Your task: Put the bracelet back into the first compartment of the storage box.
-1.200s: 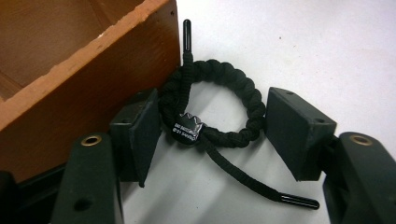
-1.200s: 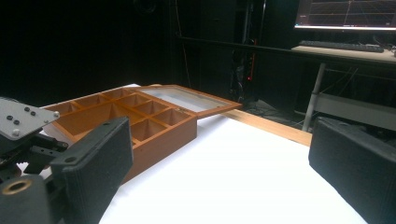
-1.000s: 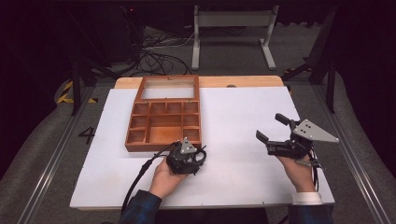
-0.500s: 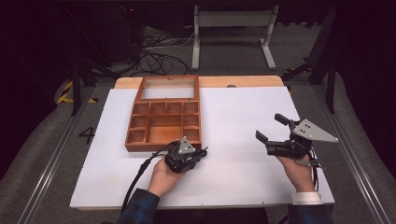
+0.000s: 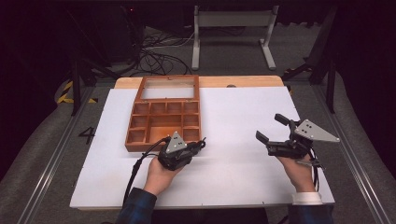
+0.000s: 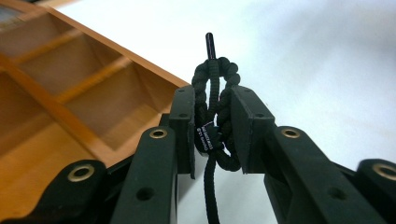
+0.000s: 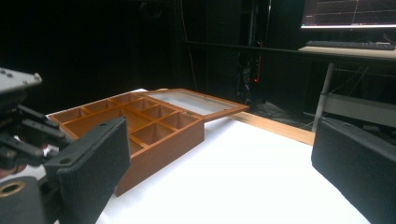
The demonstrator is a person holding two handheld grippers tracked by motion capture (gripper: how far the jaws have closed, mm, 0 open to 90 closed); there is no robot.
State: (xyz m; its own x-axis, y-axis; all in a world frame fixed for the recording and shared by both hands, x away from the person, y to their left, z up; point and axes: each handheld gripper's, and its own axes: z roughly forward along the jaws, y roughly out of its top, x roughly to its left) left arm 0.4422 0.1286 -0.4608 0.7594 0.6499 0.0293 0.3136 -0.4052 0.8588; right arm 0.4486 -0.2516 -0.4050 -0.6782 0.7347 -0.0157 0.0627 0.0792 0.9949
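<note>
Left hand-held gripper (image 5: 198,145) now nearer wooden box (image 5: 164,114), pinching black cord (image 6: 215,116); right hand-held gripper (image 5: 271,128) spread.

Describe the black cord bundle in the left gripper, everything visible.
The black cord bundle is a braided lace coiled into a small hank, with a smooth plastic tip pointing up above the coil and a small white-lettered tag on one strand. One strand hangs down between the jaws. The left gripper is clamped on its sides, holding it upright above the white table, beside the near corner of the wooden box.
</note>
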